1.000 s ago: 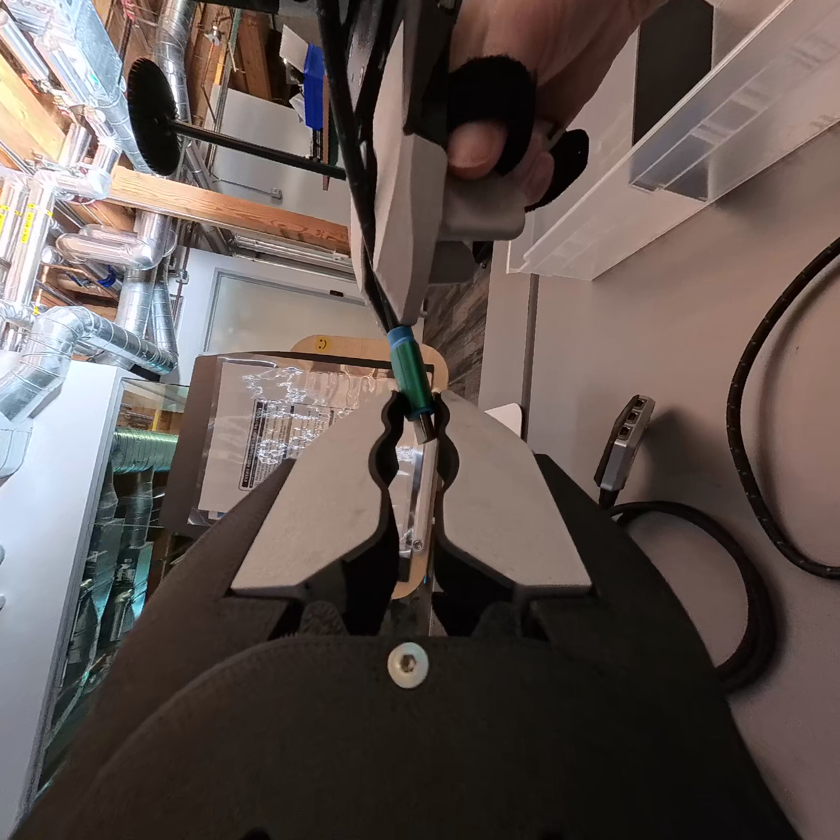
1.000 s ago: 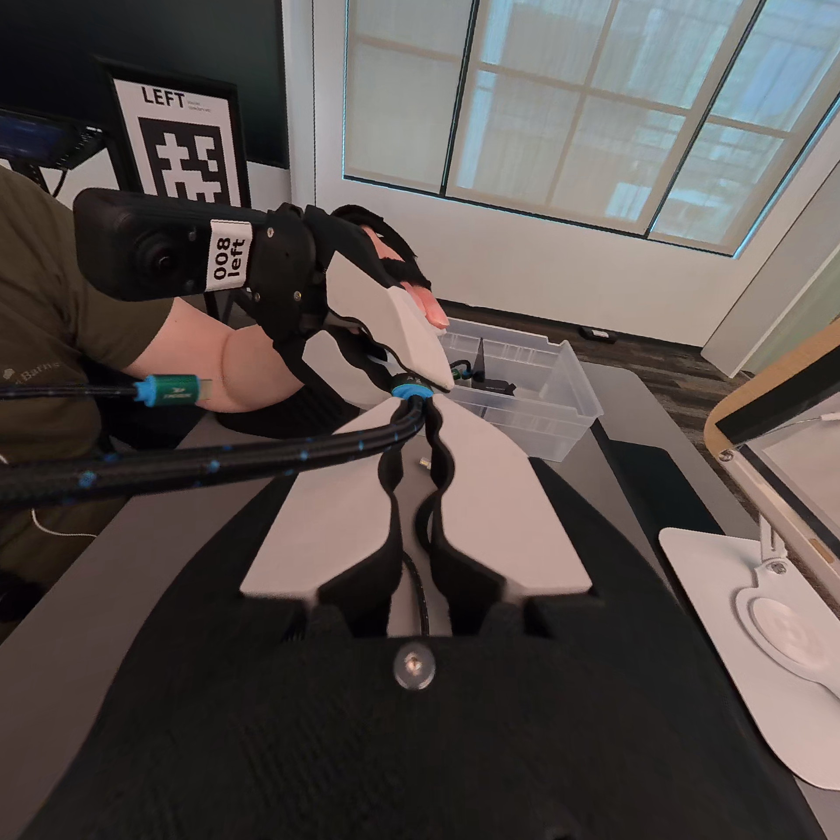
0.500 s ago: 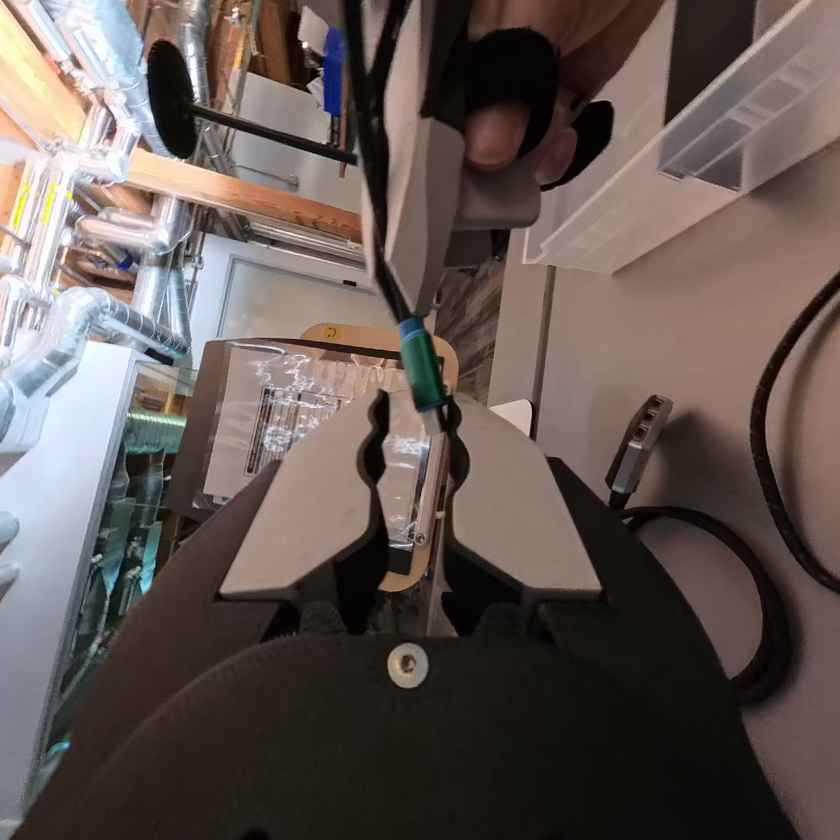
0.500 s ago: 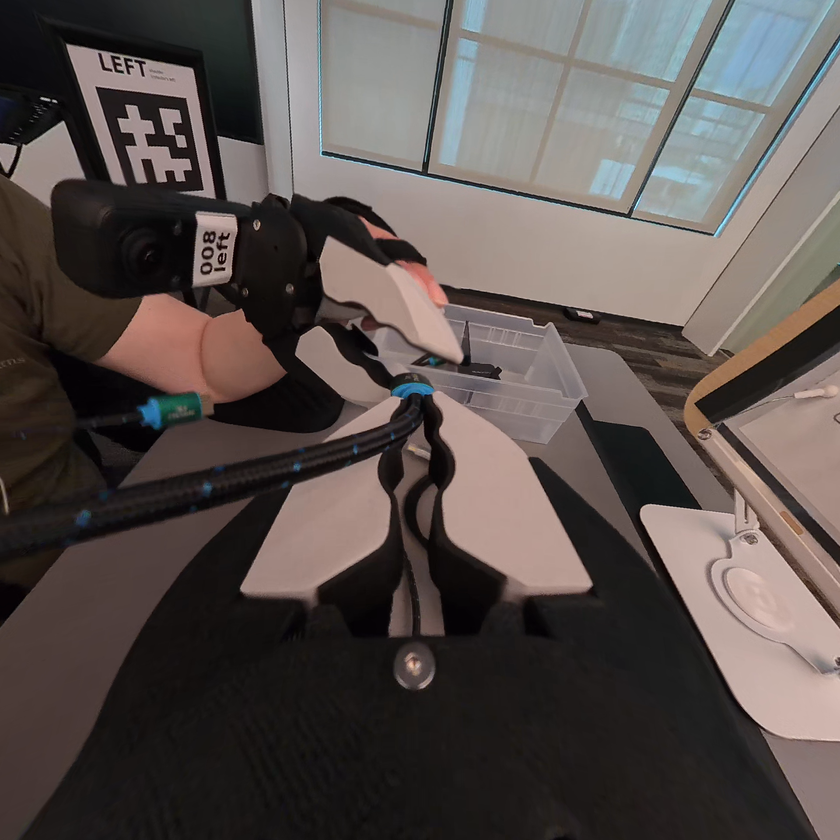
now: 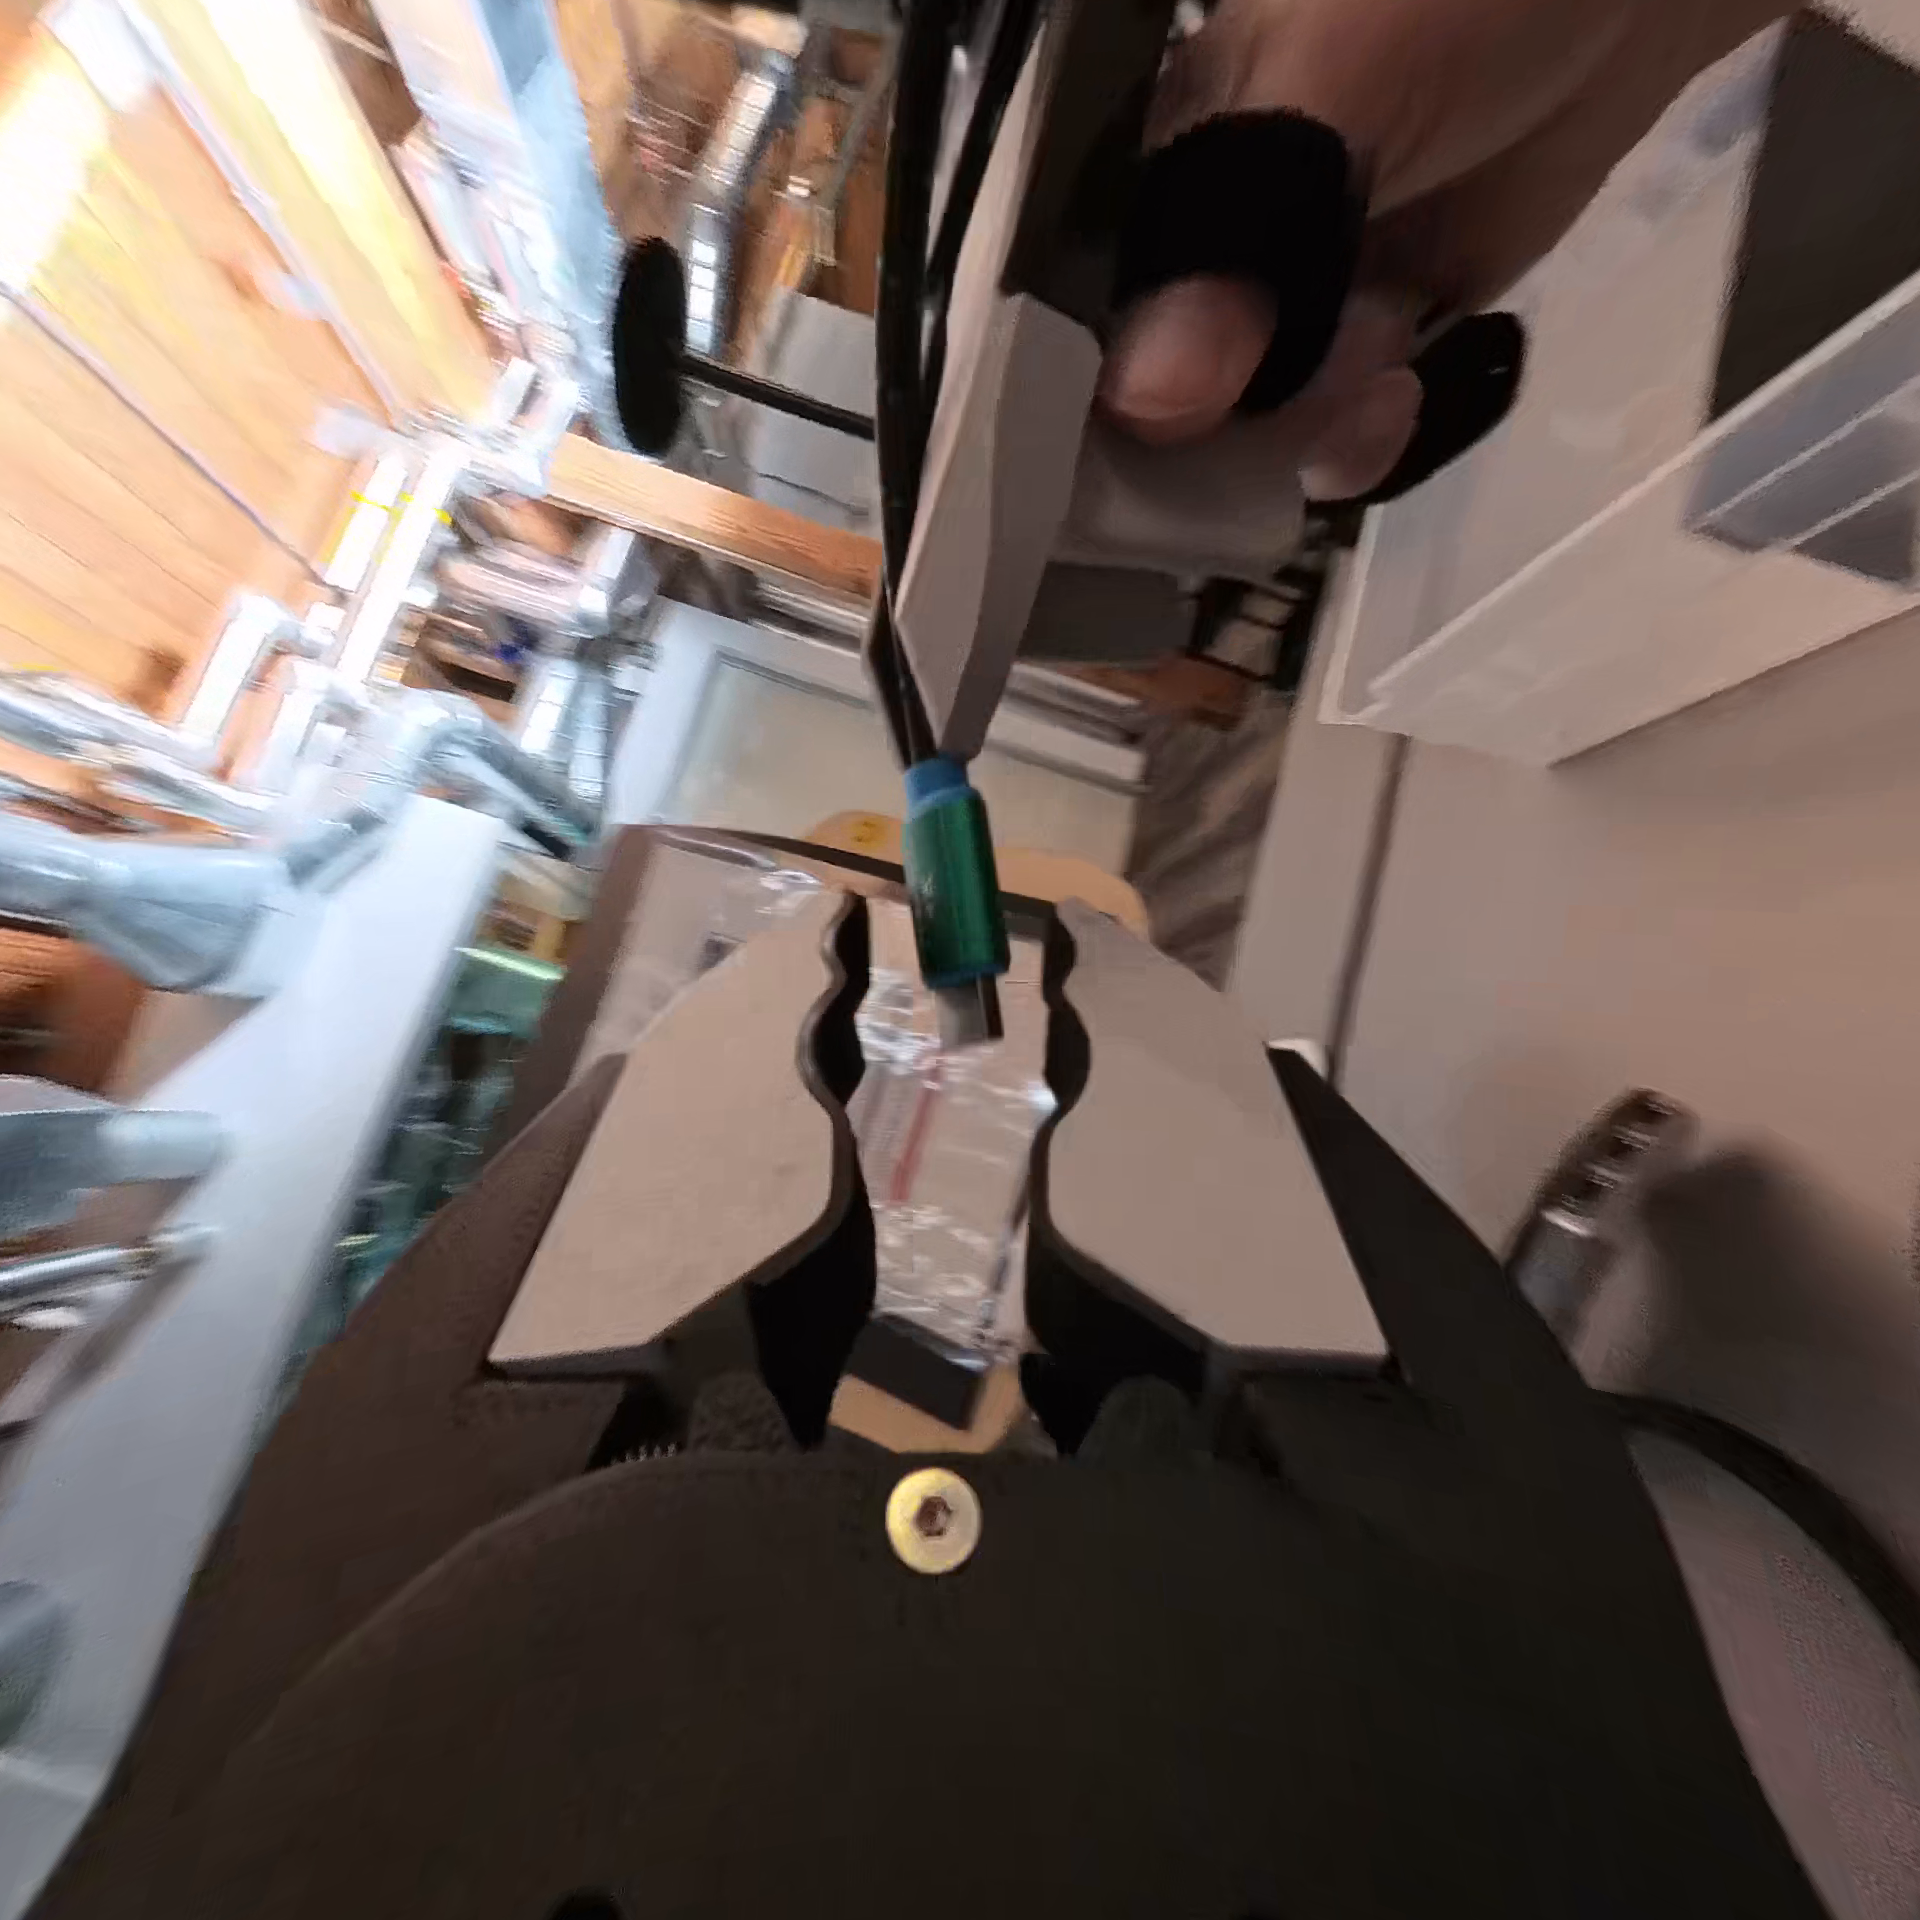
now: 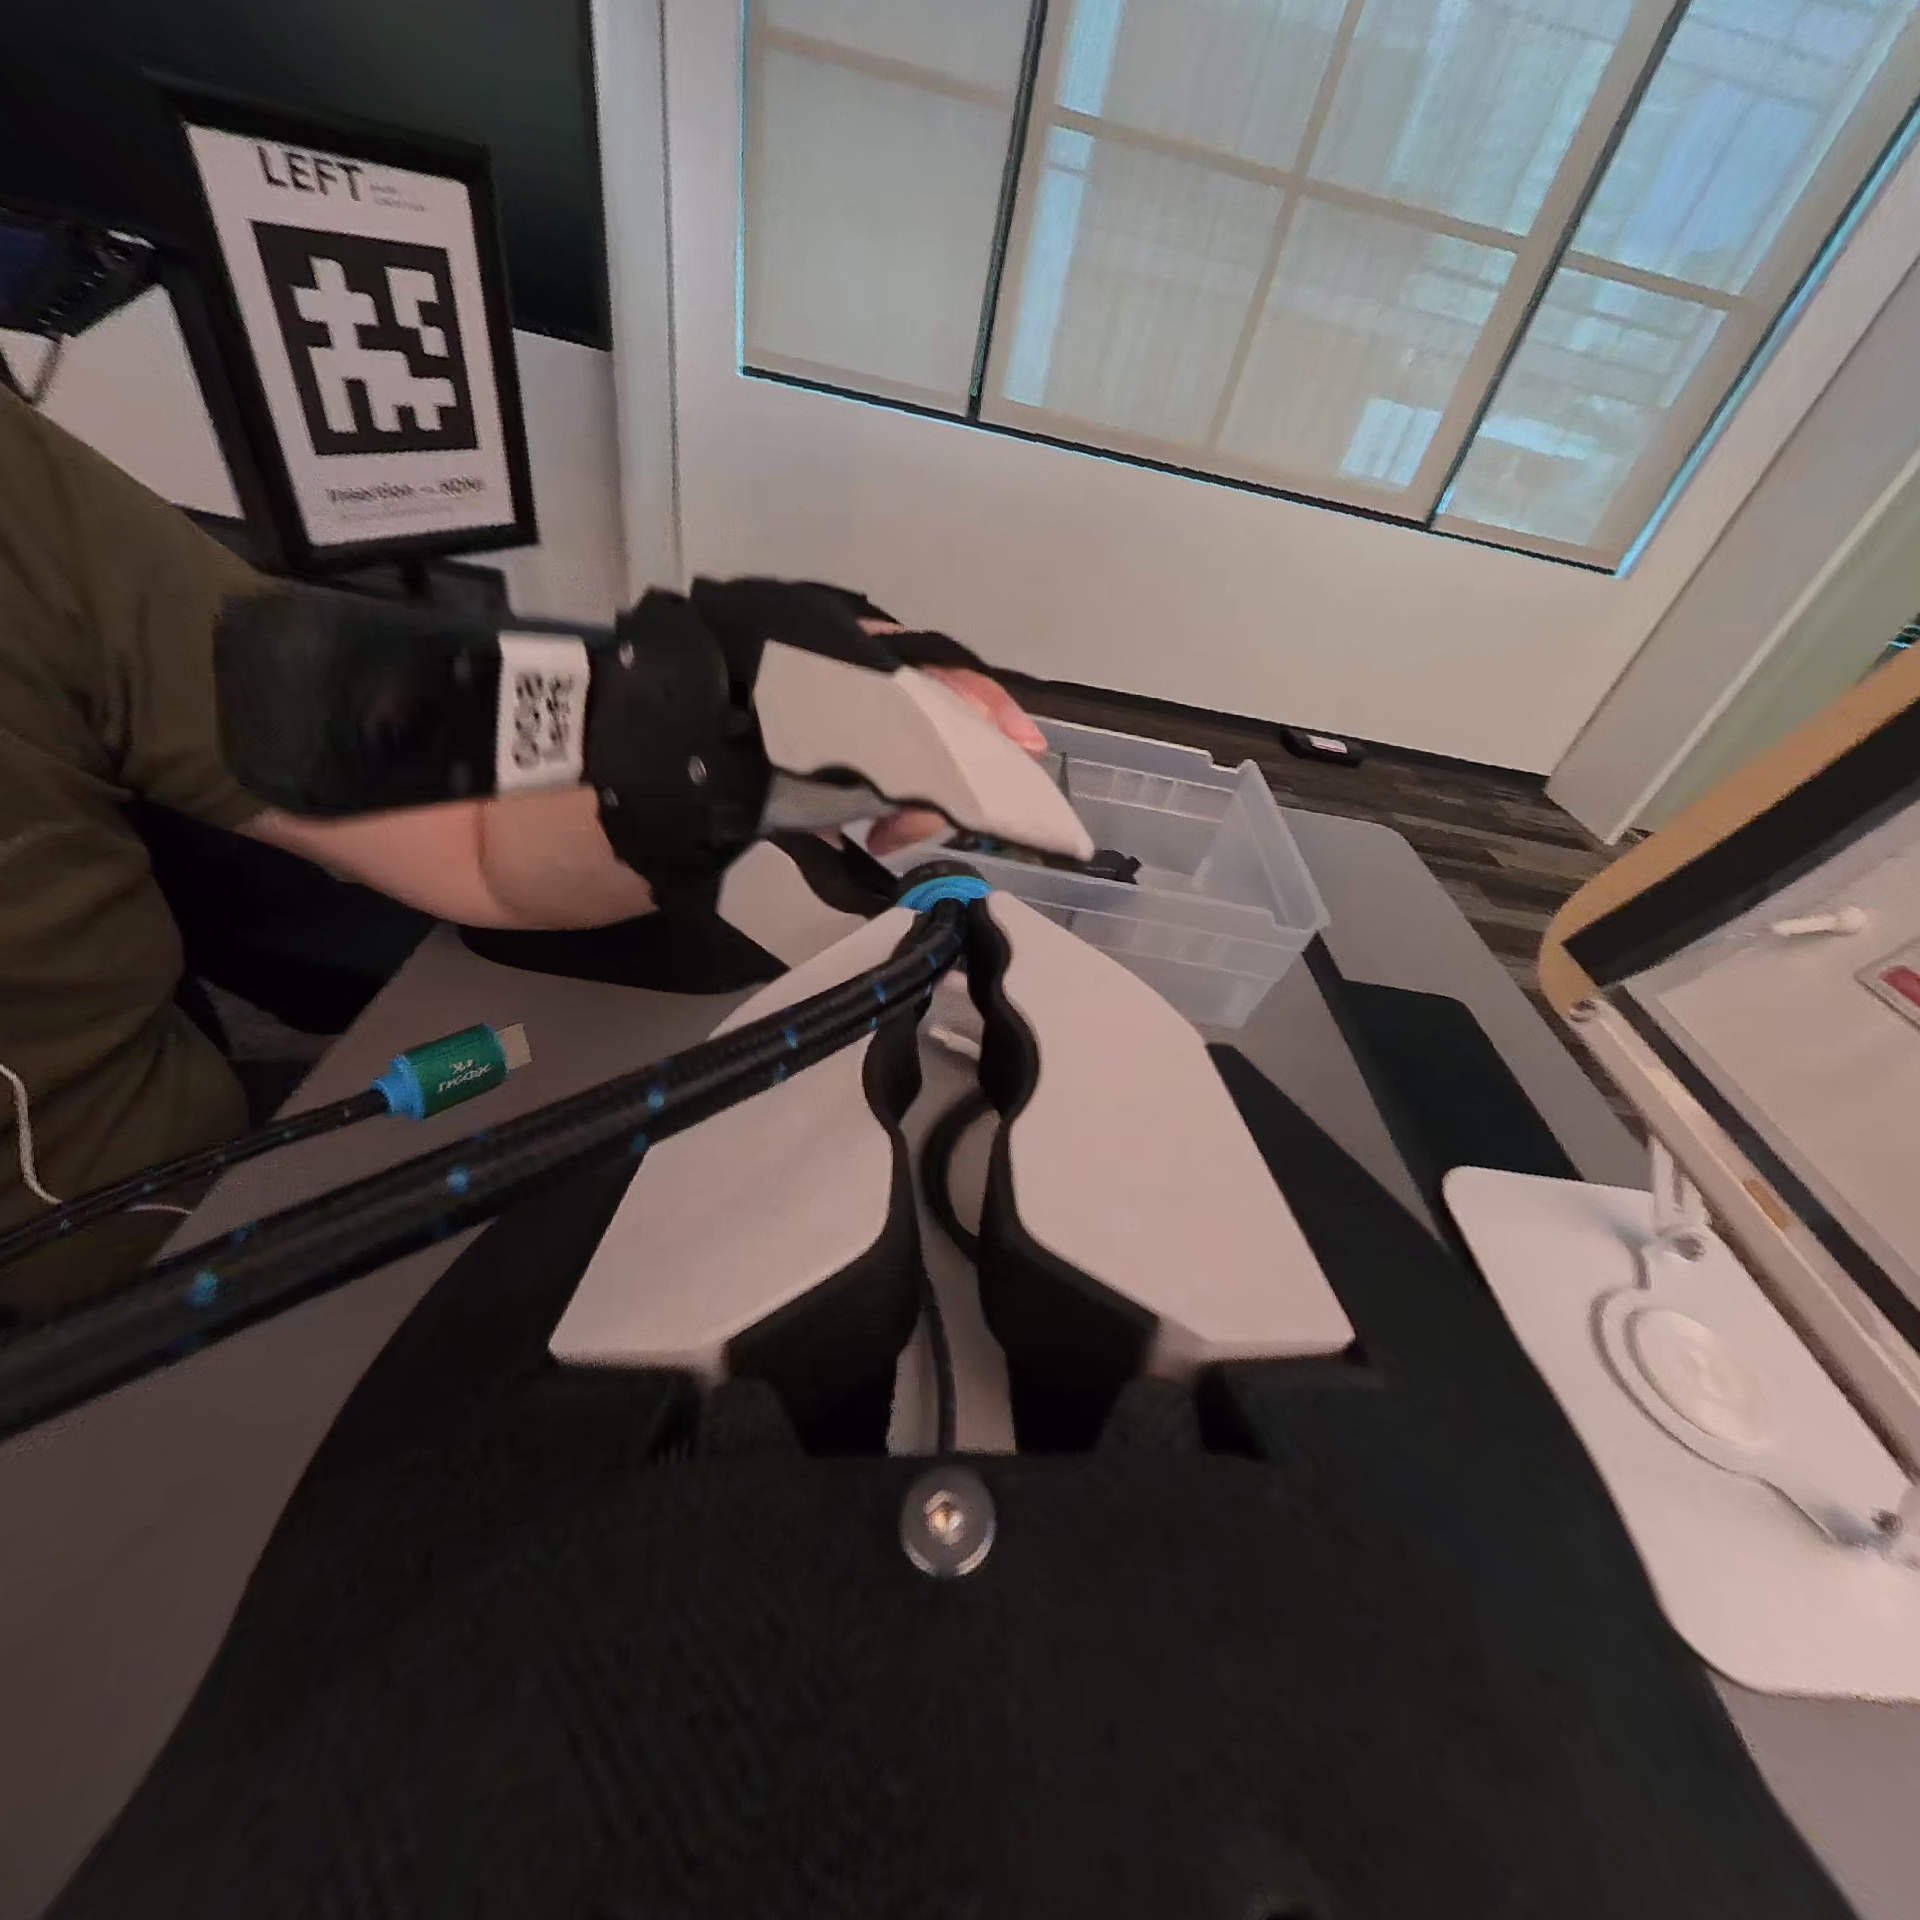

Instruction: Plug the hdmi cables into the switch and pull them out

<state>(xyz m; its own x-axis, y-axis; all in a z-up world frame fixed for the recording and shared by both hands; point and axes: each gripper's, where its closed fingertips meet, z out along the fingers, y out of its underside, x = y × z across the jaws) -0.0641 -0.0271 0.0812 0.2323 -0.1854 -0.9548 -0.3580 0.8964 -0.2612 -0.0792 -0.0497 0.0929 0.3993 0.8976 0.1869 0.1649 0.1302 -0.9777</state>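
Observation:
My right gripper [image 6: 961, 914] is shut on a black braided HDMI cable [image 6: 623, 1101], just behind its blue collar. In the left wrist view the right gripper [image 5: 935, 665] comes in from above, and the cable's green plug [image 5: 951, 894] hangs from its tip. My left gripper [image 5: 951, 909] is open, and the plug's metal end sits between its fingertips without touching them. The grey switch [image 5: 1590, 1205] lies on the table to the right, blurred. A second green plug [image 6: 457, 1070] hangs free at the left. In the right wrist view the left gripper [image 6: 1039, 821] is over a clear bin.
A clear plastic bin [image 6: 1226, 894] stands at the far side of the grey table [image 6: 499, 997]. A white stand base [image 6: 1662, 1403] and a framed board [image 6: 1766, 935] are at the right. A black cable loop [image 5: 1766, 1507] lies by the switch.
My left gripper has opened from nearly shut around the plug's metal end and has drawn back from it. My right gripper still holds the cable. The second plug swung rightwards.

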